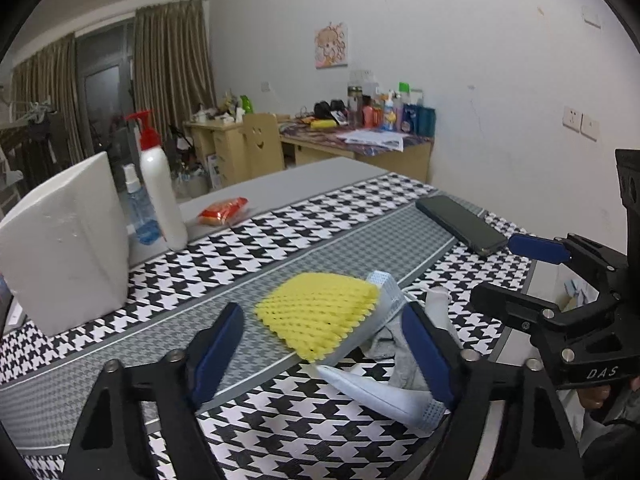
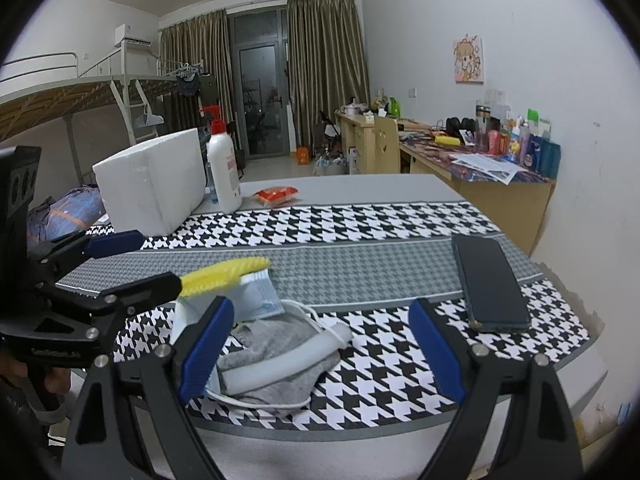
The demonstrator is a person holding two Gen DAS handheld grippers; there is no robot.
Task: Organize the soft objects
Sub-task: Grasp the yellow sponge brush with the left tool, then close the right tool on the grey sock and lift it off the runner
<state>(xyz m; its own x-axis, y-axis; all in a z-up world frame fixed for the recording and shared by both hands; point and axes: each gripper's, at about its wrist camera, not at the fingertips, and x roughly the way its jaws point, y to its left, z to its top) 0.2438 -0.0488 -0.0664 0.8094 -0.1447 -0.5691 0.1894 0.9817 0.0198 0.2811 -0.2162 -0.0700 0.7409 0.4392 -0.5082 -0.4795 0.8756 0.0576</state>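
A yellow foam net (image 1: 320, 314) lies on a pale blue face mask (image 1: 384, 292), on top of a grey cloth (image 1: 400, 364) and white socks (image 1: 438, 304) on the houndstooth tablecloth. My left gripper (image 1: 324, 344) is open, its blue fingers either side of the pile, just above it. In the right wrist view the pile shows as the yellow net (image 2: 224, 274), mask (image 2: 256, 296), grey cloth (image 2: 280, 376) and a white sock (image 2: 296, 354). My right gripper (image 2: 320, 348) is open and empty, its left finger at the pile's near edge.
A white foam box (image 1: 68, 240) stands at the left with a white pump bottle (image 1: 162, 196) and a blue spray bottle (image 1: 140, 212) beside it. A red snack packet (image 1: 224, 210) lies farther back. A dark phone (image 2: 490, 284) lies at the right. The table edge is near.
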